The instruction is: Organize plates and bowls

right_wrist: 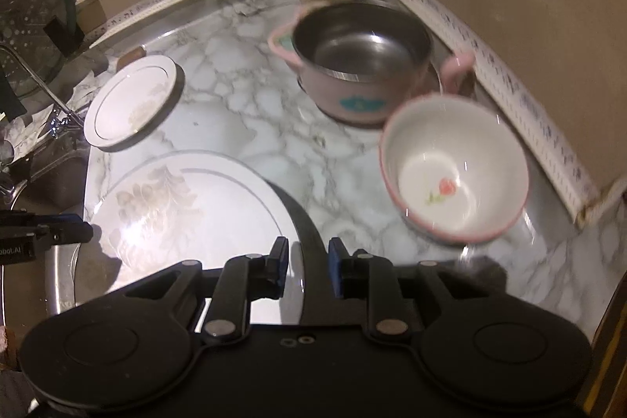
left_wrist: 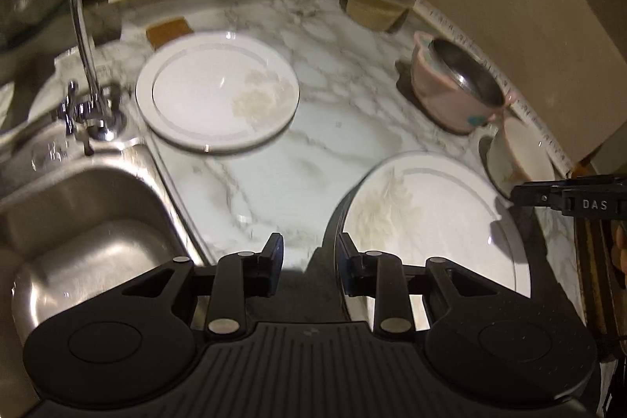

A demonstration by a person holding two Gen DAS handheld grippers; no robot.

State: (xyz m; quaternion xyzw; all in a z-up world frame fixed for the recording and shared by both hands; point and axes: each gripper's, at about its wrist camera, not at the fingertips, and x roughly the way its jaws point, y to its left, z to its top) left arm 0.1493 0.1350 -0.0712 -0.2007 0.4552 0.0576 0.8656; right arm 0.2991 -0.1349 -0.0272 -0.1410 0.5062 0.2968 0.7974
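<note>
near plate right of sink; far plate behind
</note>
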